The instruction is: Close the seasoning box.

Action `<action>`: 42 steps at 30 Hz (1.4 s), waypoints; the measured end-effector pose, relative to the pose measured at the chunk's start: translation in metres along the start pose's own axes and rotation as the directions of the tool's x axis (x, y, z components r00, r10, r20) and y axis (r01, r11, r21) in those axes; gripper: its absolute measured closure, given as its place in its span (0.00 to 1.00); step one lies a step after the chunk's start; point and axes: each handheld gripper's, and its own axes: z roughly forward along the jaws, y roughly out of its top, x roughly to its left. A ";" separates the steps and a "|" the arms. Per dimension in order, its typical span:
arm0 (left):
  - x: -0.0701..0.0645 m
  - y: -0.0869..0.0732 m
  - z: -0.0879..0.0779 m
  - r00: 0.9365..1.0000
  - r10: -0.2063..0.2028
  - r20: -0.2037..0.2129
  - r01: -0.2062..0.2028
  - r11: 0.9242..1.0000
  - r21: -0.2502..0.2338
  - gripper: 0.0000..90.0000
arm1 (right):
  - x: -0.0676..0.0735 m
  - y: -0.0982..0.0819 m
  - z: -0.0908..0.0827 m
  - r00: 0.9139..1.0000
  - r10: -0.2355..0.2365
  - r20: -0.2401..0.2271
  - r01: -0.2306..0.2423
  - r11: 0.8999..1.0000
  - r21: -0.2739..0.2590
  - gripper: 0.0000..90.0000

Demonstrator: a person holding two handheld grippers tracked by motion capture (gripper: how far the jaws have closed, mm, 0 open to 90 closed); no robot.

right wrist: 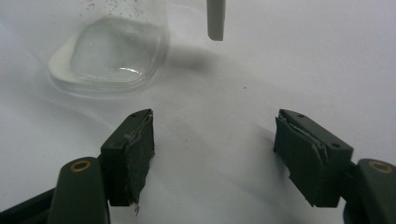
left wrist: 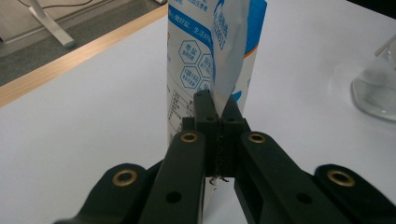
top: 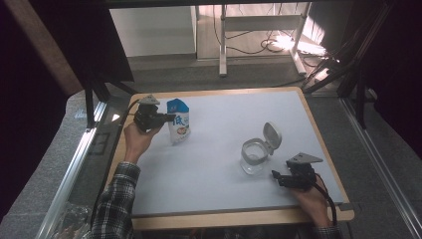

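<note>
White mat on a wood-edged table (top: 318,144), grey floor and desk legs behind. Left gripper (left wrist: 218,109): jaws fully closed, pinching a flat side seam of the blue-and-white printed plastic pouch (left wrist: 210,56). The pouch stands upright on the mat at the left, well apart from the jar. Gripping the thin seam rather than the body looks deliberate: contents aren't squeezed and the pouch can be lifted and tipped from one edge.

Right gripper (right wrist: 215,154): jaws wide apart, nothing between them, resting low on the mat just beside the clear glass jar (right wrist: 109,51). The jar's grey hinged lid (top: 271,135) is flipped up, so the mouth is open and ready to receive. Right hand (top: 311,199) likely parked there to steady the jar during a pour.

Judgement: the lift and pour haven't begun.
</note>
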 end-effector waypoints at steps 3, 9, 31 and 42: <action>-0.005 0.001 -0.002 1.000 0.011 0.006 -0.011 1.000 -0.001 1.00 | 0.000 0.000 0.000 1.000 0.000 0.000 0.000 1.000 0.000 0.32; -0.019 0.005 -0.008 0.999 0.027 0.026 -0.026 1.000 -0.016 1.00 | 0.000 0.000 0.000 1.000 0.000 0.000 0.000 1.000 0.000 0.32; -0.091 0.017 -0.007 0.982 0.118 0.150 -0.112 0.993 -0.047 1.00 | 0.000 0.000 0.000 1.000 -0.001 0.001 0.001 1.000 0.000 0.32; -0.117 0.017 0.005 0.966 0.147 0.214 -0.136 0.989 -0.066 1.00 | 0.000 0.000 0.000 1.000 0.000 0.001 0.000 1.000 0.000 0.32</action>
